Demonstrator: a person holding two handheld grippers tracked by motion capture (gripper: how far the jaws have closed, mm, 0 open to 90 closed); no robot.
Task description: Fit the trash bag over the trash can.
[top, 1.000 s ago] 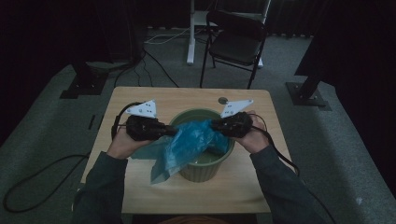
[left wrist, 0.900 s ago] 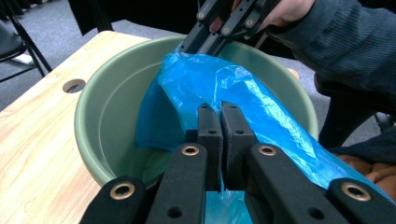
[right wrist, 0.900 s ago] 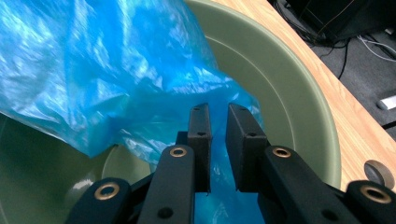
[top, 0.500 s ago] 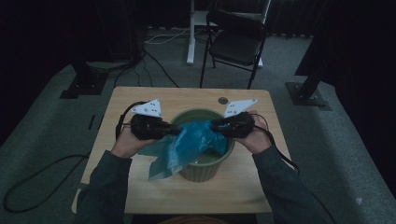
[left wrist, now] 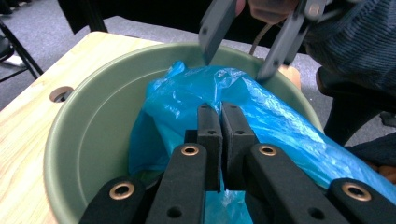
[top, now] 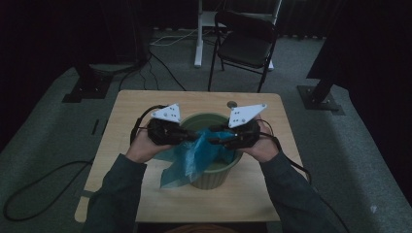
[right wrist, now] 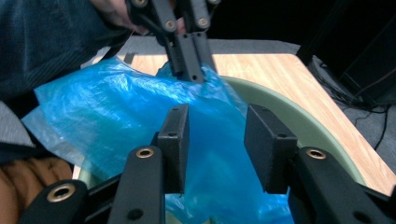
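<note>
A round green bin (top: pixel 209 117) stands mid-table. A crumpled blue plastic bag (top: pixel 193 158) lies in its mouth and hangs over the near left rim. My left gripper (top: pixel 191 137) reaches over the left rim. In the left gripper view it (left wrist: pixel 219 122) is shut on a fold of the bag (left wrist: pixel 285 123) inside the bin (left wrist: pixel 88 121). My right gripper (top: pixel 214 138) faces it from the right. Its jaws (right wrist: pixel 217 140) have just been opening and stand apart above the bag (right wrist: pixel 93 107), the pads off the plastic. The left gripper (right wrist: pixel 189 70) shows beyond them, pinching the bag.
The wooden table (top: pixel 145 104) has a small round hole (top: pixel 232 104) behind the bin. A folding chair (top: pixel 245 43) and a white desk leg stand beyond the far edge. Cables run over the dark carpet at the left. Both forearms in dark sleeves come in from below.
The right gripper's jaws have opened off the bag and it has lifted a little. The left gripper has carried its fold of bag rightward over the bin, so less plastic hangs outside.
</note>
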